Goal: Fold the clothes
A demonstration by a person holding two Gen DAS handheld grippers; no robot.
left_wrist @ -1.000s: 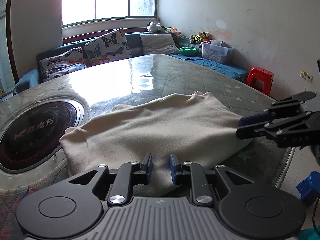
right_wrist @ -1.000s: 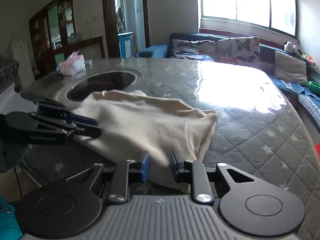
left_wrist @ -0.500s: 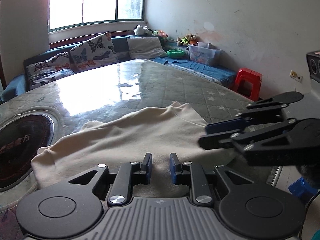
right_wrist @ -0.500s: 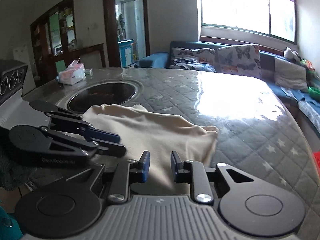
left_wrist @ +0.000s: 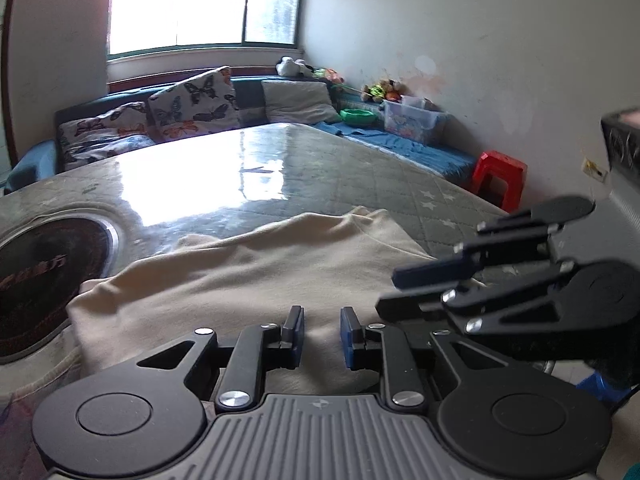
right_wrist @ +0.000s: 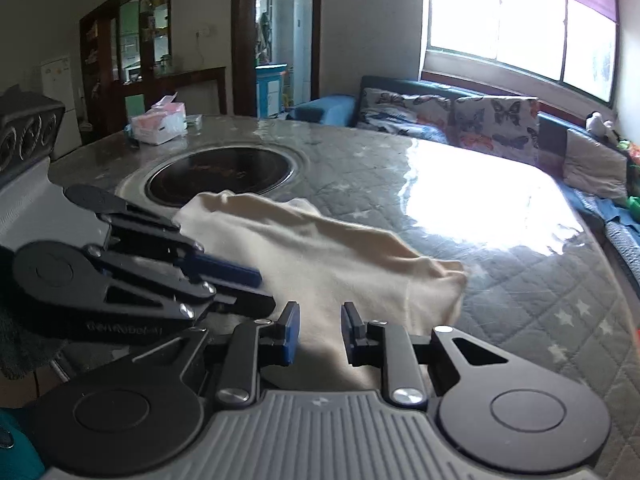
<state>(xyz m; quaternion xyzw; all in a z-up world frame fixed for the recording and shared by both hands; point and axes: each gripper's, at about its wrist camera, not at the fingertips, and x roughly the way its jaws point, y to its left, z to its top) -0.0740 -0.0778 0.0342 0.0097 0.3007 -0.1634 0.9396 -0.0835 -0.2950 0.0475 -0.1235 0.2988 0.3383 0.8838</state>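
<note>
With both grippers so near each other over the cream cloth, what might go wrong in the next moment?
1. The left gripper and right gripper are close together at the near edge of the cream garment; they may collide.
2. Both pairs of jaws are open with no cloth between them, so closing now may catch only one layer or nothing.
3. The garment's near edge hangs at the edge of the table; a pull toward the person may drag it off.

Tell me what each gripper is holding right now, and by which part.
Nothing is held. The left gripper and the right gripper are both open above the near edge of the cream garment, with no cloth between their fingers.
</note>
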